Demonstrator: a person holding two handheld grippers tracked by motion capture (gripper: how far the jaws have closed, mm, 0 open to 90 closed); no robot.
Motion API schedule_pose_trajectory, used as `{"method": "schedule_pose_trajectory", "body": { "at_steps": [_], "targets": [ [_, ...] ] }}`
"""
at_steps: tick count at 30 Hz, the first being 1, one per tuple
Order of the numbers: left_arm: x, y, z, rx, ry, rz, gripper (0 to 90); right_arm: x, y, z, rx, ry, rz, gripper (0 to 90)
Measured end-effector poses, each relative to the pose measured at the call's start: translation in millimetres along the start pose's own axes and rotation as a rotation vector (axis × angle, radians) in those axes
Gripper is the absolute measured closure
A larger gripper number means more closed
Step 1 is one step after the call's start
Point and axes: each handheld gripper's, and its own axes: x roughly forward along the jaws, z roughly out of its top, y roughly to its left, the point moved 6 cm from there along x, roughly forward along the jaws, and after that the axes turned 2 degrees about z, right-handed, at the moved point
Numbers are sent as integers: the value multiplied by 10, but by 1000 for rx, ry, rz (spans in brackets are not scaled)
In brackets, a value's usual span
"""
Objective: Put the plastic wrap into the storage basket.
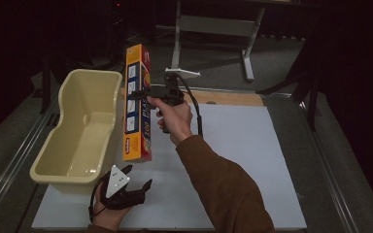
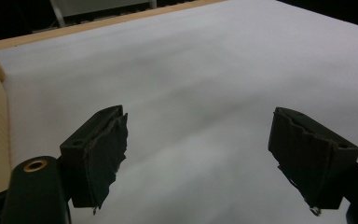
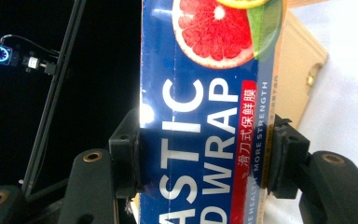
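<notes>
A long plastic wrap box, orange and blue with a grapefruit picture, hangs upright above the white table mat. My right gripper is shut on the box's middle, coming at it from the right. In the right gripper view both black pads press the blue sides of the plastic wrap box. My left gripper rests low at the table's front left, open. In the left gripper view its fingers stand wide apart over the bare white mat with nothing between them.
A cream plastic tub stands at the left of the mat, right beside the hanging box. A wooden strip runs along the mat's far edge. A grey stand rises behind the table in the dark.
</notes>
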Motion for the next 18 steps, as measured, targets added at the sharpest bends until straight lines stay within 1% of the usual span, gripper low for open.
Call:
{"method": "schedule_pose_trajectory", "body": {
  "at_steps": [5,7,10,13,18],
  "targets": [
    [-13,-1,7,3,-8,3,194,48,49,-23,-2,6,22,417],
    [-6,-4,3,1,-6,0,193,67,50,-37,-10,12,16,417],
    [-6,-9,4,4,-6,0,193,84,51,-41,-8,15,16,417],
    [-16,-22,4,7,-9,1,194,109,50,-27,14,1,32,417],
    [-9,-74,-2,19,-9,-6,195,136,52,-18,23,-17,36,418]
  ]
}}
